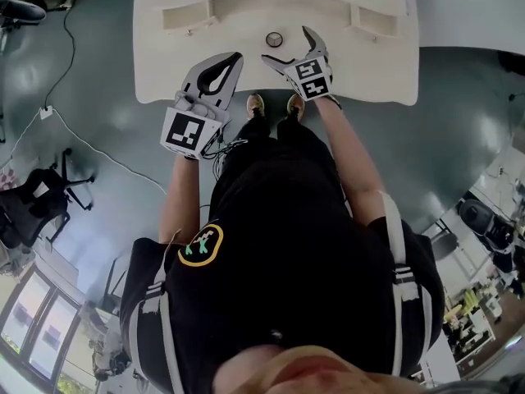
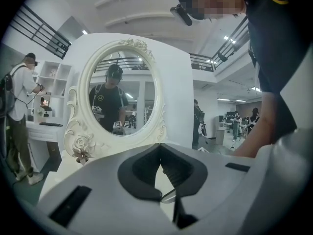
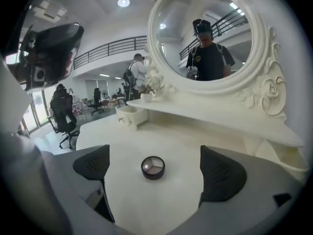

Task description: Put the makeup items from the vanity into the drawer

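A small round dark compact (image 1: 274, 39) with pale powder wedges lies on the white vanity top (image 1: 361, 68). My right gripper (image 1: 286, 46) stands open just in front of it. In the right gripper view the compact (image 3: 153, 167) sits on the tabletop between and a little beyond the two dark pads (image 3: 93, 163), touching neither. My left gripper (image 1: 235, 59) is shut and holds nothing, hanging over the vanity's front edge to the left. In the left gripper view its pads (image 2: 172, 169) meet, pointing toward the oval mirror (image 2: 120, 94).
A raised shelf (image 3: 210, 116) runs under the ornate mirror (image 3: 210, 38). A small drawer (image 3: 130, 115) at its left end is pulled out, also seen as the drawer (image 1: 186, 17). A flower ornament (image 2: 81, 153) stands by the mirror's base. People and office chairs are around the room.
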`<act>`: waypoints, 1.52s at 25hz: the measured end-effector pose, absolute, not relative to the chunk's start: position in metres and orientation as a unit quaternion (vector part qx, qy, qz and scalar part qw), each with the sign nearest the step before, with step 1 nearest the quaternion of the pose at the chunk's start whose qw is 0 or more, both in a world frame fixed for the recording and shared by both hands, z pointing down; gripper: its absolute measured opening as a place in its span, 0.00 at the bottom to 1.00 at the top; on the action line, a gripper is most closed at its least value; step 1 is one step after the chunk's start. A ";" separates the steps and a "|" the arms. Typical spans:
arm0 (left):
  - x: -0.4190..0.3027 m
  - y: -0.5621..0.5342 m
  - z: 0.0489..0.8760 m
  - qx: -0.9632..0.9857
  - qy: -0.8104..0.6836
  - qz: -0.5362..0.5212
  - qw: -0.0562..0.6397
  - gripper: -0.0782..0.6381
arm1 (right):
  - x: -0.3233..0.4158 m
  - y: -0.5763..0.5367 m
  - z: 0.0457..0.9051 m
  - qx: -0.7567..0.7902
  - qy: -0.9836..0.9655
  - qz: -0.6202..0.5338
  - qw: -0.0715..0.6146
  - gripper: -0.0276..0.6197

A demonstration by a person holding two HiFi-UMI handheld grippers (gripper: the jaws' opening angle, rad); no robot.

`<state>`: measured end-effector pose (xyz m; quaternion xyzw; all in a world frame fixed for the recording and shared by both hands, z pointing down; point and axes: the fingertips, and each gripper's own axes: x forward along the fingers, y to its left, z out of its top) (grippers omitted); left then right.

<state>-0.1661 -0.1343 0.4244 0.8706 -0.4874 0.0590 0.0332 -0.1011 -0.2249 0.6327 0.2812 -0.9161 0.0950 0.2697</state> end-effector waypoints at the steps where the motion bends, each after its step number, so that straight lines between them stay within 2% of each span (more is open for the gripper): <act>1: -0.165 -0.136 0.424 0.870 -0.488 0.060 0.032 0.13 | -0.102 -0.229 0.644 0.278 -0.913 0.100 0.280 0.96; 14: -0.174 -0.143 0.420 0.860 -0.506 0.063 0.033 0.13 | -0.112 -0.238 0.697 0.260 -0.887 0.134 0.358 0.95; 22: -0.178 -0.140 0.425 0.855 -0.512 0.067 0.039 0.13 | -0.114 -0.236 0.700 0.255 -0.884 0.121 0.372 0.93; 25: -0.176 -0.138 0.424 0.858 -0.509 0.065 0.037 0.13 | -0.120 -0.230 0.698 0.241 -0.891 0.113 0.368 0.80; 29: -0.175 -0.137 0.424 0.859 -0.507 0.068 0.039 0.13 | -0.125 -0.224 0.697 0.213 -0.899 0.106 0.368 0.68; 31: -0.175 -0.138 0.426 0.858 -0.508 0.069 0.040 0.13 | -0.128 -0.221 0.696 0.196 -0.904 0.087 0.371 0.51; 33: -0.176 -0.138 0.426 0.857 -0.510 0.068 0.039 0.13 | -0.132 -0.218 0.694 0.183 -0.906 0.067 0.375 0.41; 38: -0.170 -0.140 0.421 0.858 -0.508 0.067 0.033 0.13 | -0.129 -0.218 0.689 0.192 -0.907 0.064 0.368 0.41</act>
